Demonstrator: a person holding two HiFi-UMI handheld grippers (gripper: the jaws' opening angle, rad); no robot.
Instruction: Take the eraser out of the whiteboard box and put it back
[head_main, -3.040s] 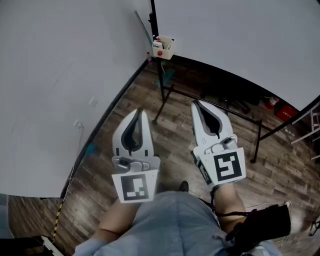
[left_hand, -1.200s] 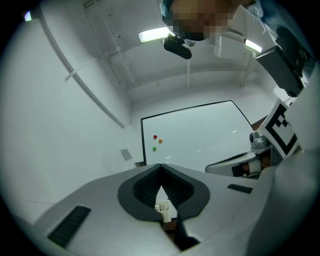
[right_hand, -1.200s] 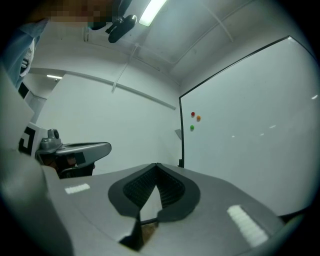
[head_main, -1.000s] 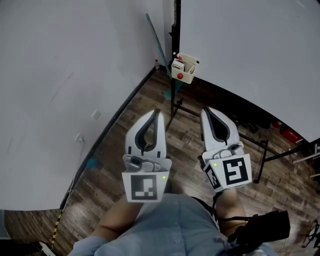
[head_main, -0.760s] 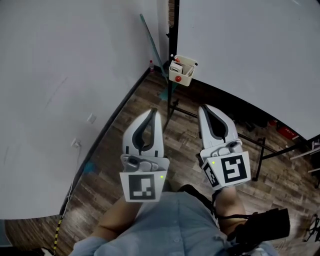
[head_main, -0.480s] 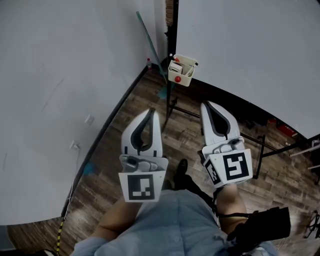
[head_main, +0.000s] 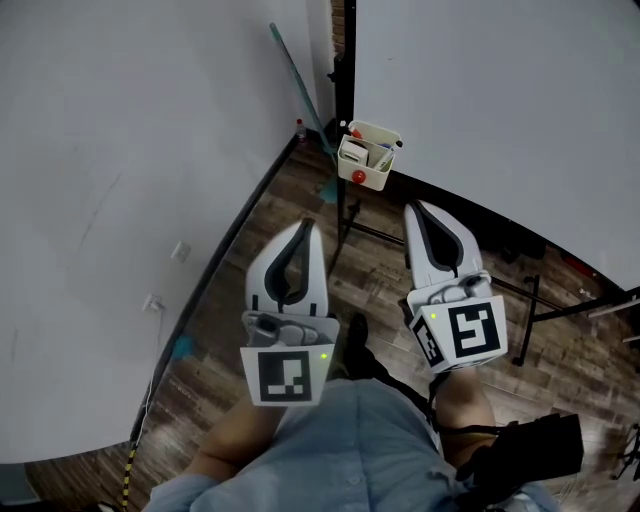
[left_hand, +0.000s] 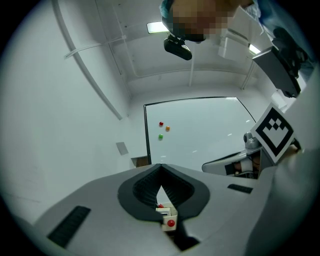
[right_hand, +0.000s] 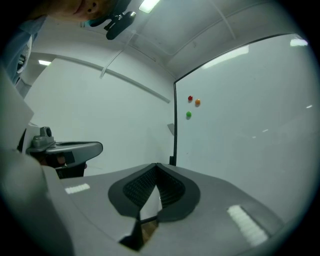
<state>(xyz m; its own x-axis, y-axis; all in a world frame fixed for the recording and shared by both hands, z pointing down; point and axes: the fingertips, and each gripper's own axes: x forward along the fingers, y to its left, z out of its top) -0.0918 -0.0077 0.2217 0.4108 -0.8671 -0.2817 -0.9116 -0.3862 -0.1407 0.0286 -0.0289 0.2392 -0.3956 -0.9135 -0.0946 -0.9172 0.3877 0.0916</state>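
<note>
Holding left claw (head_main: 305, 226) and right claw (head_main: 416, 208) pressed together, empty, side by side near of box (head_main: 366, 162) at whiteboard (head_main: 500, 100) corner; probably carried ready for the reach.

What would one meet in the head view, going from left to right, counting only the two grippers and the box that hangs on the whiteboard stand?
left gripper → whiteboard box → right gripper. The box lies farther up the picture than both gripper tips, on the black stand.
</note>
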